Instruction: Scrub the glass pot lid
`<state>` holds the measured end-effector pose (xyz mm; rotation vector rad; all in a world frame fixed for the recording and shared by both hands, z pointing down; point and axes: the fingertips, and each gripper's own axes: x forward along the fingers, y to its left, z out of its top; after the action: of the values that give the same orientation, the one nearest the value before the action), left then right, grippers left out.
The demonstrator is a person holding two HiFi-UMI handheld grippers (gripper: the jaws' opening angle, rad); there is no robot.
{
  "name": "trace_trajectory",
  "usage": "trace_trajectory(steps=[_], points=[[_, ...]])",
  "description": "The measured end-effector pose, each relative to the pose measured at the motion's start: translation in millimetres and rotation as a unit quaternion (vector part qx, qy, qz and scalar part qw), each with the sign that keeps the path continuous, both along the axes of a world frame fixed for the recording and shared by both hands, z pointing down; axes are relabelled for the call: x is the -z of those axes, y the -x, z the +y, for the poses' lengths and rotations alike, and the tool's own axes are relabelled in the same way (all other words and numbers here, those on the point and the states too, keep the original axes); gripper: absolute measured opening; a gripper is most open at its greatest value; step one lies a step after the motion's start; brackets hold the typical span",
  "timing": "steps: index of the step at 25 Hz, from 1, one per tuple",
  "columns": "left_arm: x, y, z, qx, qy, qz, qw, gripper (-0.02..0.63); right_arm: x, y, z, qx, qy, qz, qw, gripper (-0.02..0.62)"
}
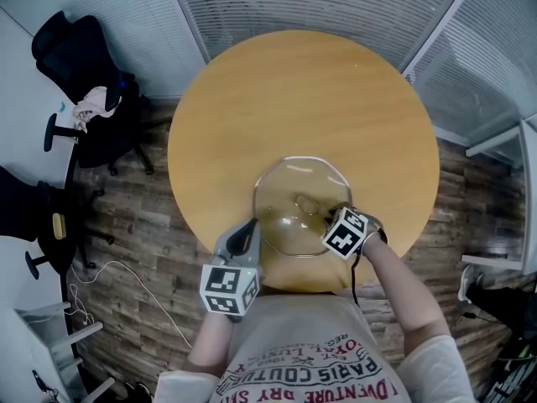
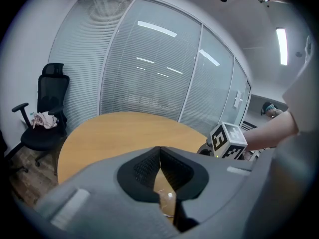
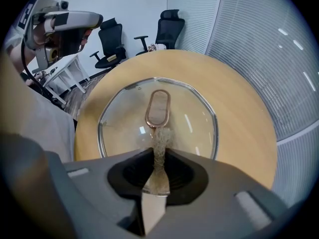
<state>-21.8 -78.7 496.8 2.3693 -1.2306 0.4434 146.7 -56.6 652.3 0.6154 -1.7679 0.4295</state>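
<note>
Shirt print (image 1: 312, 368) reads "PARIS" & "ADVENTURE", upside down; rest is cut off. Your L gripper (image 1: 250, 225) is pinched on the glass pot lid (image 1: 285, 187) at its rim, glass barely visible btwn jaws. R gripper (image 3: 159, 151) clamps a beige scouring pad (image 3: 159, 142), tip at the lid handle (image 3: 157, 107). Lid lies on the round wooden table (image 1: 294, 91), near your edge.

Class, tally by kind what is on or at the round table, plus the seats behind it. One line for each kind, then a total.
Table: 1
Lid: 1
Scrub pad: 1
Grippers: 2, the left gripper and the right gripper
Chairs: 2
Total: 7
</note>
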Motion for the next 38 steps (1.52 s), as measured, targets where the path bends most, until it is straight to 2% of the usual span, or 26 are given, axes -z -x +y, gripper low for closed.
trace_trajectory(steps=[10, 20, 24, 27, 31, 38], points=[[-1, 3, 20, 0.002, 0.001, 0.002, 1.0000, 0.008, 1, 26, 19, -0.004, -0.001, -0.001, 1.000, 0.066], [2, 23, 34, 0.029, -0.002, 0.002, 0.9996, 0.008, 3, 79, 56, 0.022, 0.028, -0.048, 0.998, 0.066], [-1, 30, 41, 0.037, 0.000, 0.000, 0.9993, 0.008, 5, 92, 73, 0.020, 0.061, -0.084, 0.994, 0.066], [-1, 32, 43, 0.038, 0.000, 0.001, 0.9993, 0.008, 14, 87, 75, 0.007, 0.064, -0.096, 0.993, 0.066], [1, 26, 42, 0.033, -0.002, 0.003, 0.9994, 0.008, 31, 58, 61, 0.014, 0.040, -0.072, 0.997, 0.066], [2, -2, 19, 0.000, -0.003, 0.002, 1.0000, 0.008, 55, -4, -3, -0.054, -0.041, -0.053, 0.996, 0.066]])
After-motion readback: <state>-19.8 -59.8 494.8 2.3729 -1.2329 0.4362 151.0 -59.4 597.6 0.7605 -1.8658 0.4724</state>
